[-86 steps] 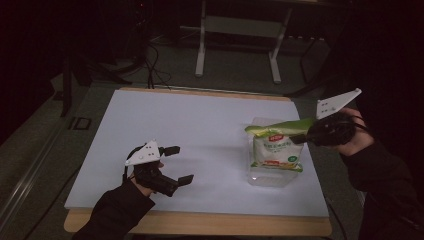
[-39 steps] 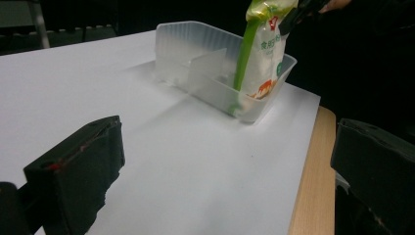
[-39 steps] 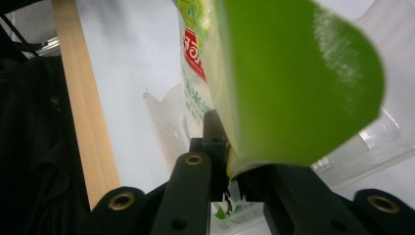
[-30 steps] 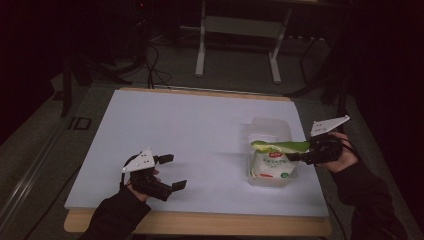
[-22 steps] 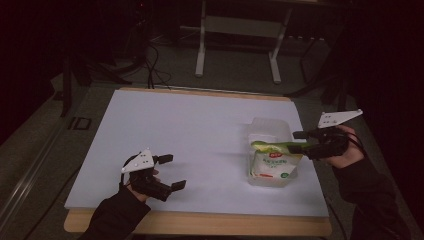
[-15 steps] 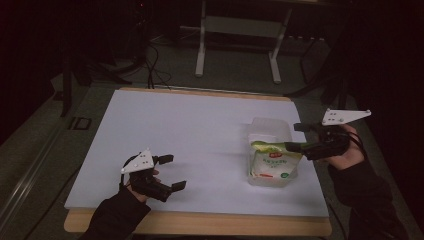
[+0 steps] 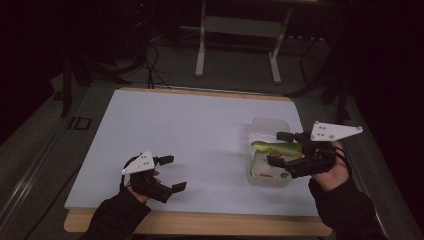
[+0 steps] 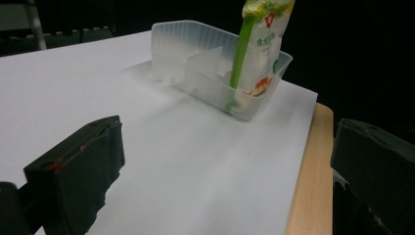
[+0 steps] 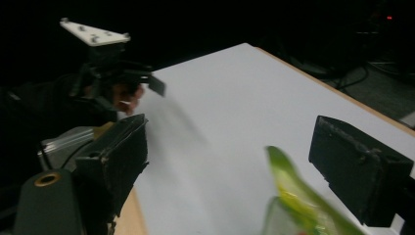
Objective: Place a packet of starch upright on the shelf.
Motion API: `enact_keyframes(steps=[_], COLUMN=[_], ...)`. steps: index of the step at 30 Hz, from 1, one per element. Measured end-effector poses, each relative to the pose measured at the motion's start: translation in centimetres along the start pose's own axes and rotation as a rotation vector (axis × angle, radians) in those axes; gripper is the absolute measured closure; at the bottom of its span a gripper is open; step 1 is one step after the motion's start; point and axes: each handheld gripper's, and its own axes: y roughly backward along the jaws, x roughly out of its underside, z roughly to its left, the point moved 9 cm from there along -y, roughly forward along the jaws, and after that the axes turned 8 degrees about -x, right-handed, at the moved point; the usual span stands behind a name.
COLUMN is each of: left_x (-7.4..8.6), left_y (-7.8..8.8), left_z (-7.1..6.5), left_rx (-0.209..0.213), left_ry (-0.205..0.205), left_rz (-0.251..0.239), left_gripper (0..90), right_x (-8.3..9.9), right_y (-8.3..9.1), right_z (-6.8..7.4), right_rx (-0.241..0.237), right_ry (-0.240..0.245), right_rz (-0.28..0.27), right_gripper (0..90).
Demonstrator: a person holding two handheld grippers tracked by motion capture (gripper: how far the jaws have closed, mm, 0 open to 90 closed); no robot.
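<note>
A clear plastic container [image 7: 270, 123] [image 8: 195, 63] sits on the right side of the white sheet. A green and white pouch [image 7: 274, 148] [image 8: 259, 44] stands upright in its near compartment. My right gripper [image 7: 278, 148] [image 9: 240, 166] hovers at the pouch's top. Its jaws have just been opening and stand wide apart. The blurred pouch top [image 9: 293, 200] lies low between them, and neither pad touches it. My left gripper [image 7: 173, 173] [image 8: 225, 196] rests open near the front left of the sheet with nothing between its jaws. It also shows far off in the right gripper view [image 9: 122, 78].
The white sheet [image 7: 200, 130] covers most of the table, with a wooden edge [image 7: 200, 222] [image 8: 308, 186] along the front. Beyond the far edge are a desk frame [image 7: 235, 50] and cables [image 7: 155, 65] on the floor. Dark surroundings lie past the right edge.
The right gripper lowered the pouch into the container, opened its jaws and let go, then lifted a little. The left gripper stayed where it was.
</note>
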Motion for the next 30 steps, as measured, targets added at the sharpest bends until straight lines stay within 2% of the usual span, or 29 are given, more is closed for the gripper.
enact_keyframes(steps=[4, 6, 10, 14, 16, 23, 30], left_x=[0.0, 0.1, 0.3, 0.4, 0.5, 0.8, 1.0], left_y=[0.0, 0.0, 0.0, -0.1, -0.1, -0.2, -0.3], left_z=[0.1, 0.1, 0.0, 0.0, -0.1, -0.1, -0.1], left_rx=[0.002, 0.002, 0.002, 0.000, 0.003, -0.001, 0.000], left_ry=[0.002, 0.004, -0.002, -0.004, -0.002, -0.008, -0.012], left_rz=[-0.008, -0.001, 0.003, 0.008, 0.010, 0.021, 0.025], left_gripper=[0.1, 0.1, 0.1, 0.1, 0.1, 0.1, 0.1], right_x=[0.3, 0.4, 1.8, 3.0, 3.8, 6.0, 8.7], right_y=[-0.9, -1.1, -2.3, -3.2, -3.6, -4.6, -5.8], right_z=[1.4, 1.7, 3.4, 4.2, 4.5, 5.0, 4.8], right_rx=[-0.010, -0.009, -0.043, -0.045, -0.043, -0.070, -0.022], right_ry=[0.006, 0.007, 0.001, 0.012, 0.014, -0.027, -0.011], right_rz=[-0.022, -0.023, -0.021, -0.013, 0.002, -0.014, 0.014], right_gripper=[14.3, 14.3, 14.4, 15.7, 16.0, 16.0, 16.0])
